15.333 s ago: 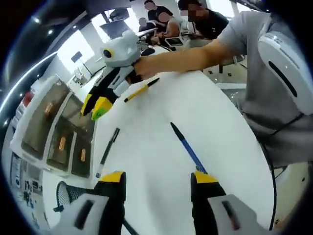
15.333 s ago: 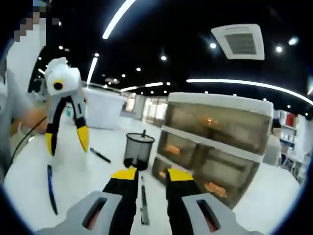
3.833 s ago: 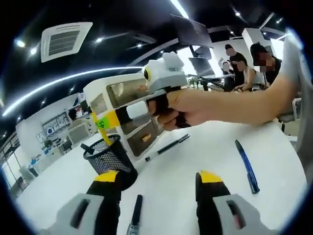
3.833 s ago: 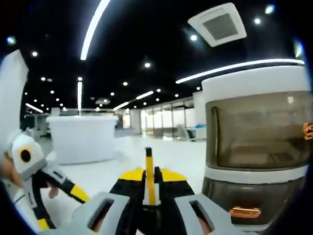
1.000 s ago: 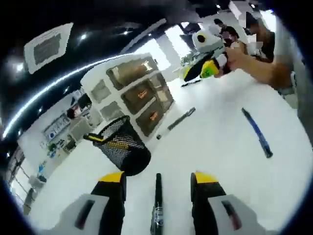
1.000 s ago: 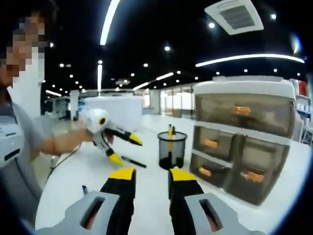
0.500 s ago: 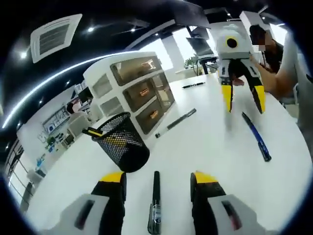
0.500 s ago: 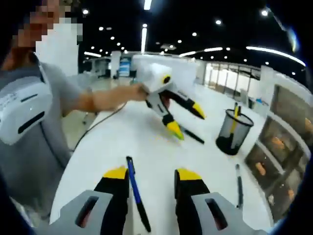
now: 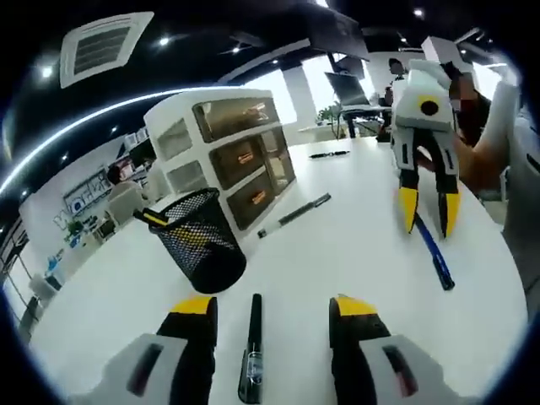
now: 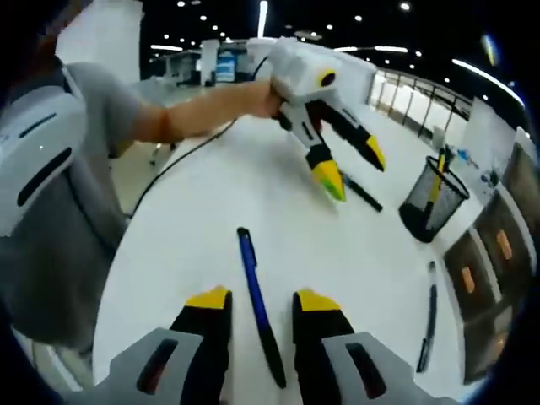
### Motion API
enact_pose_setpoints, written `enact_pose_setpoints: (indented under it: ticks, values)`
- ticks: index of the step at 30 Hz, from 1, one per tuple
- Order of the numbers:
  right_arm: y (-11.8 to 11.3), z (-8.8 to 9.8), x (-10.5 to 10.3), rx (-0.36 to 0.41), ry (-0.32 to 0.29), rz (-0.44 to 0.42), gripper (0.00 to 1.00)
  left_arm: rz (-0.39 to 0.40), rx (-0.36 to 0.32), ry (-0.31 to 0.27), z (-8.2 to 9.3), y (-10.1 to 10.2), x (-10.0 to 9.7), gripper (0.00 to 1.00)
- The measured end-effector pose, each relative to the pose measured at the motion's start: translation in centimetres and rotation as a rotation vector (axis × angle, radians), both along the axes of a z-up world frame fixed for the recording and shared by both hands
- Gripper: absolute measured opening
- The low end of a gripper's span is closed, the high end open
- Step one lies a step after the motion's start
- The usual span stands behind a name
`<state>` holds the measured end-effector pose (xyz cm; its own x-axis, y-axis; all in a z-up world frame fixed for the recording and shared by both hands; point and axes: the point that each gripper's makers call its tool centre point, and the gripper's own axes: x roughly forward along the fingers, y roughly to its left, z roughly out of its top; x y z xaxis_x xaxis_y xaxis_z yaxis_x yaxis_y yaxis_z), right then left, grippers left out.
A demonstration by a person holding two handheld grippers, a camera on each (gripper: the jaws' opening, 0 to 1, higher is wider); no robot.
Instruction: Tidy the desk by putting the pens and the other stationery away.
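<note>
My left gripper (image 9: 272,308) is open low over the white table (image 9: 354,253), and a black pen (image 9: 250,348) lies on the table between its jaws. My right gripper (image 9: 429,213) hangs open, tips down, straddling a blue pen (image 9: 432,251). In the right gripper view the right gripper (image 10: 261,299) is open with the blue pen (image 10: 256,295) lying between its jaws, and the left gripper (image 10: 353,167) stands open over the black pen (image 10: 361,192). A black mesh pen cup (image 9: 202,240) (image 10: 430,202) holds a yellow pen.
A white drawer unit (image 9: 224,148) stands behind the cup. A second black pen (image 9: 294,215) (image 10: 429,325) lies in front of the drawers, a third pen (image 9: 327,154) farther back. A person's arm and grey sleeve (image 10: 101,118) reach in over the table's edge.
The right gripper has come down over the blue pen, which now lies between its jaws. The left gripper has barely moved over its black pen.
</note>
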<state>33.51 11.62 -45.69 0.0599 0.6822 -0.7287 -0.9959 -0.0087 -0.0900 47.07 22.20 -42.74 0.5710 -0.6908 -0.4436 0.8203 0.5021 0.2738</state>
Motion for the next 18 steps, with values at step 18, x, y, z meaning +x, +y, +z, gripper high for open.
enact_pose_setpoints:
  ticks: [18]
  values:
    - [2.1,-0.1,-1.8,-0.069,-0.001,0.061,0.19,-0.029,0.079,-0.003,-1.3,-0.5,-0.8,0.54]
